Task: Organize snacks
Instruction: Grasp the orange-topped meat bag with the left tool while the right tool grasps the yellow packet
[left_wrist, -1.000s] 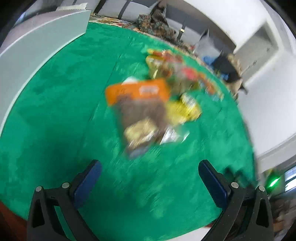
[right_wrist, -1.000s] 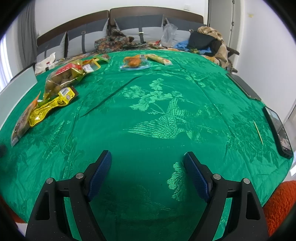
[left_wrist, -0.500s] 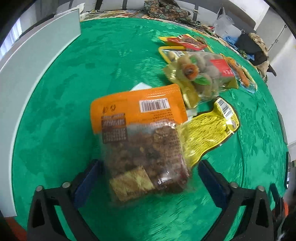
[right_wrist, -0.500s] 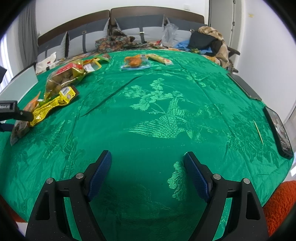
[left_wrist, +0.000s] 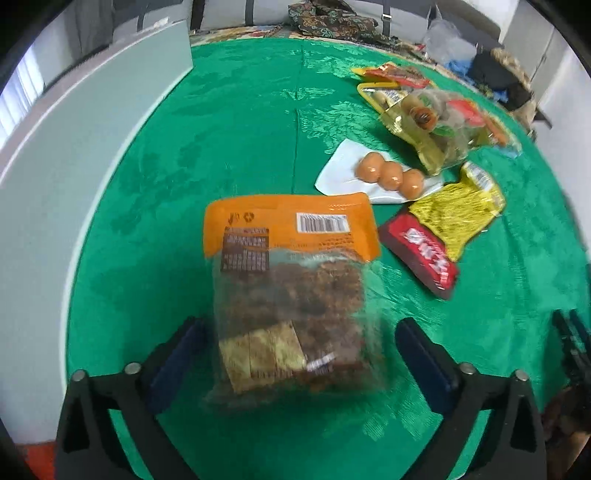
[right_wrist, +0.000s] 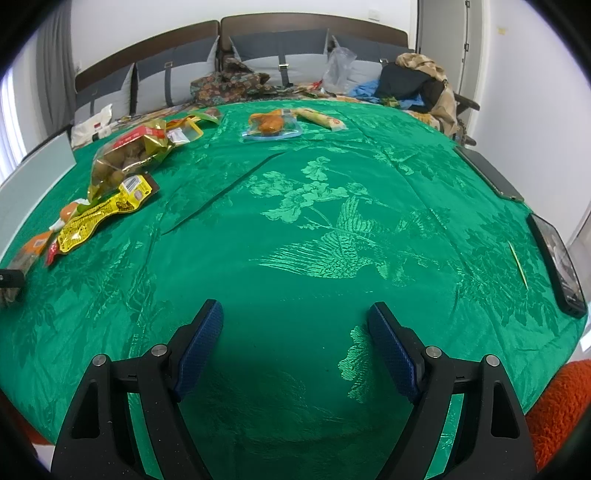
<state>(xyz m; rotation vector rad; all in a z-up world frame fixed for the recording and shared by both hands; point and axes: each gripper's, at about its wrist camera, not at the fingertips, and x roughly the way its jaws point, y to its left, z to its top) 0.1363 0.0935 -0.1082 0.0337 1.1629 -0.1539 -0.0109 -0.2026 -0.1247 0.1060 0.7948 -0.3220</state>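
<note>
Orange-topped snack bag (left_wrist: 291, 291) lies flat on the green cloth (left_wrist: 240, 122), orange end far, long axis near-far, between the left gripper (left_wrist: 297, 349) fingers, just reopened wide (not gripping). Other packets (left_wrist: 436, 129) scattered far right; sorting barely begun. Right gripper (right_wrist: 295, 343) open, idle.

Green cloth (right_wrist: 332, 229) under both grippers: woven damask, satin sheen, raised floral pattern; bag (left_wrist: 291, 291) between the left gripper's (left_wrist: 299, 350) fingers: clear glossy plastic, matt orange top; yellow packet (left_wrist: 458, 214) beyond: crinkled shiny foil; pads (right_wrist: 201, 343): blue, finely textured.
</note>
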